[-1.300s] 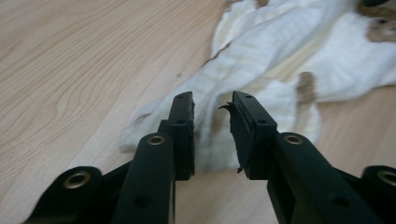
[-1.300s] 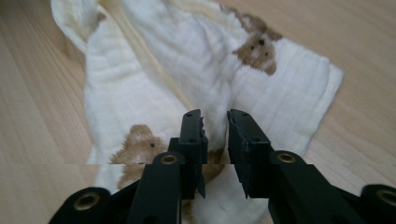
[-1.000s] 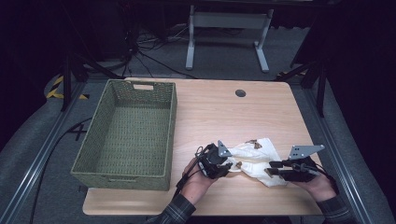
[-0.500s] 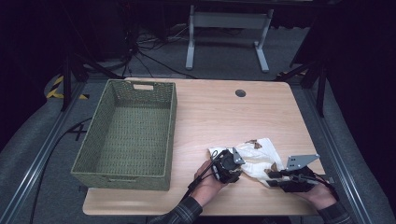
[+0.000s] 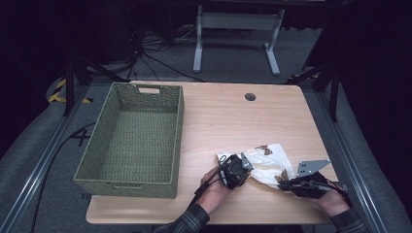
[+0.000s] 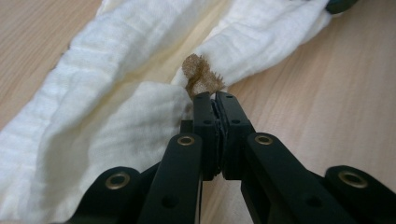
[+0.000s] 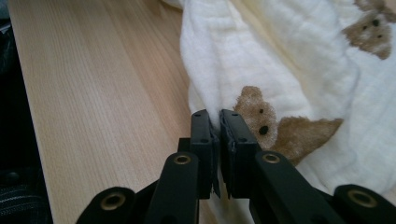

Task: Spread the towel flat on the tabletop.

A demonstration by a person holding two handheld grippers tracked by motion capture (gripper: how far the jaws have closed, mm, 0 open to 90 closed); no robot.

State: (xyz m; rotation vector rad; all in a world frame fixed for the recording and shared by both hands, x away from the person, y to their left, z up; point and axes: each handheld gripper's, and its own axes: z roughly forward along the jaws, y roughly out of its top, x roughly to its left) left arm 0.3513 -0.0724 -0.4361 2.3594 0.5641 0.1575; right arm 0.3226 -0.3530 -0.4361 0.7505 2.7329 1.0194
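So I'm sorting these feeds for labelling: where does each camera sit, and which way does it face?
High view: fixed above the person's side, facing forward and down on the wooden table, green woven basket and cream bear-print cloth; forearms and hands enter from below.
Left gripper view: rides the left gripper, looking along jaws pinching a cloth edge.
Right gripper view: rides the right gripper, jaws clamping a fold beside a printed bear.
All three share the cloth and tabletop.

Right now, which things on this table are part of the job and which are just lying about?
In the job:
- cream bear-print cloth
- left tongs, shut on the cloth's edge
- right tongs, shut on the cloth too

Lying about:
- green woven basket, nothing in it
- round cable hole in the table
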